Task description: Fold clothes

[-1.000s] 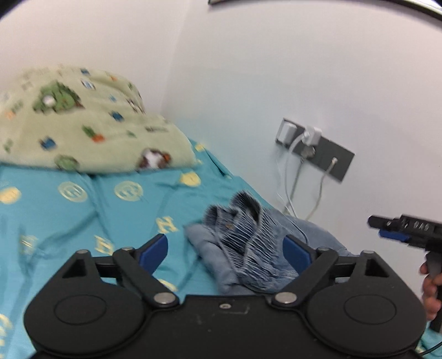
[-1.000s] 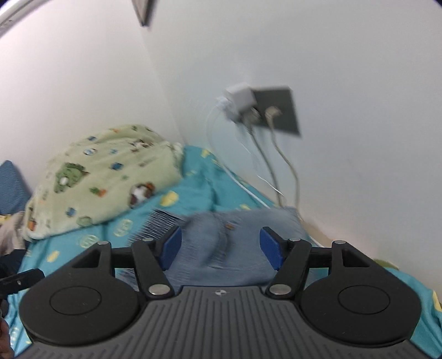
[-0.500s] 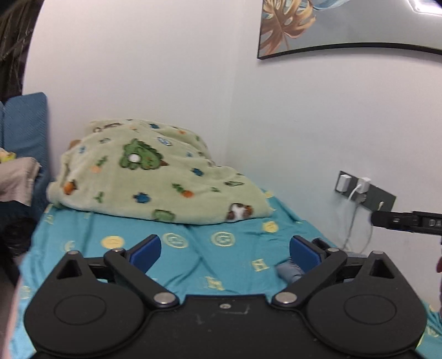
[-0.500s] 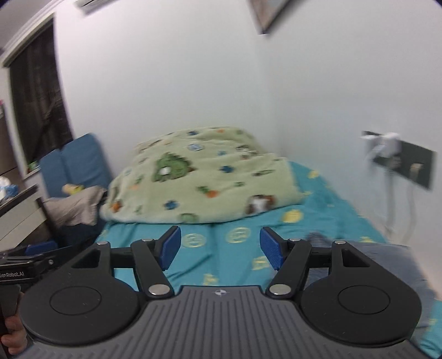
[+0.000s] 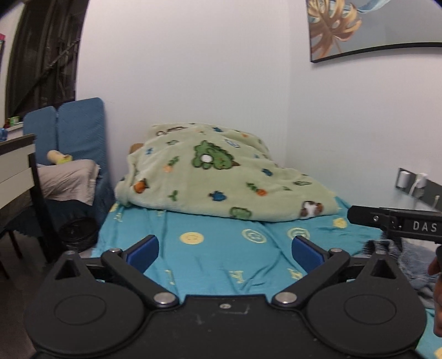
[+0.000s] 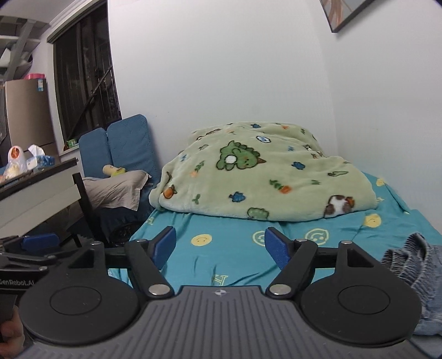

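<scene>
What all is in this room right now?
Bedsheet: one, teal with yellow symbols, covering the bed.
Blanket: one, pale green with cartoon prints, heaped at the bed's far end.
Jeans: one, blue denim, bunched at the bed's right edge.
Cushions: two, blue, upright against the wall left of the bed.
Grey cloth: one, piled below the cushions.
Picture: one, gold leaf print, on the right wall.
Socket panel: one, grey with white plugs, on the right wall.
Desk: one, white and black, far left.
Left gripper: black, blue pads, open, empty.
Right gripper: same, open, empty.
</scene>
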`<move>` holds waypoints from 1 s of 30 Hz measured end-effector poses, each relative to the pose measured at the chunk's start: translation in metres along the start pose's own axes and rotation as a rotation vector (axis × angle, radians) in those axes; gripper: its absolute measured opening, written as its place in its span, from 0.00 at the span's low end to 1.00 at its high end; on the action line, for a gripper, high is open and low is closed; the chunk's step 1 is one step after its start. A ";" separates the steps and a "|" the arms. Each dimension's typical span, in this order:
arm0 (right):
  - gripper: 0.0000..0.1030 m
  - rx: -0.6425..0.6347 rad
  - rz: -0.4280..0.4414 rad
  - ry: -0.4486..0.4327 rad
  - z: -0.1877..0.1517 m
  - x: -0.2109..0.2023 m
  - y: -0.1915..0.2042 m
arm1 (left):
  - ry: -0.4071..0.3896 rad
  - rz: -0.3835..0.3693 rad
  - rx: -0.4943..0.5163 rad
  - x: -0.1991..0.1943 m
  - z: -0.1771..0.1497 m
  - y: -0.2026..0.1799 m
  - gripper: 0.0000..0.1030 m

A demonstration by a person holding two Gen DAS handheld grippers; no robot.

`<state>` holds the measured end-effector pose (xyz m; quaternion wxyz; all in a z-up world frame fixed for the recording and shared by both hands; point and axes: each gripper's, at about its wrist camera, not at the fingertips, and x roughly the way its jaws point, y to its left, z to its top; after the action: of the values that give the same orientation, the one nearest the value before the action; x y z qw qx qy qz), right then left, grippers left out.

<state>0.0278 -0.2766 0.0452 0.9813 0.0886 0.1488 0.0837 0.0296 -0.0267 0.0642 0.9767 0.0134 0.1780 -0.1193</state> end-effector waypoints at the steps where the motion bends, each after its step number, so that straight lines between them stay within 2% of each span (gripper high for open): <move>1: 0.73 -0.006 0.004 -0.002 -0.003 0.005 0.005 | 0.004 0.002 -0.009 0.005 -0.004 0.003 1.00; 6: 0.74 0.014 -0.011 0.022 -0.028 0.018 0.002 | 0.033 0.005 -0.047 0.027 -0.023 0.008 1.00; 11: 0.77 0.013 -0.030 0.063 -0.042 0.024 -0.003 | 0.052 0.009 -0.032 0.038 -0.038 0.007 1.00; 15: 0.83 -0.001 -0.050 0.064 -0.045 0.026 -0.003 | 0.054 0.023 -0.038 0.043 -0.043 0.008 1.00; 17: 0.90 -0.011 -0.051 0.058 -0.045 0.027 -0.002 | 0.054 0.028 -0.046 0.045 -0.044 0.009 1.00; 20: 0.96 -0.055 -0.065 0.020 -0.045 0.024 0.002 | 0.058 0.039 -0.055 0.047 -0.045 0.011 1.00; 30: 1.00 -0.098 -0.077 0.031 -0.049 0.033 0.007 | 0.055 0.057 -0.048 0.045 -0.047 0.011 1.00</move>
<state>0.0428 -0.2563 -0.0091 0.9846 0.0332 0.1630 0.0544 0.0567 -0.0229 0.0047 0.9745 -0.0015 0.2072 -0.0865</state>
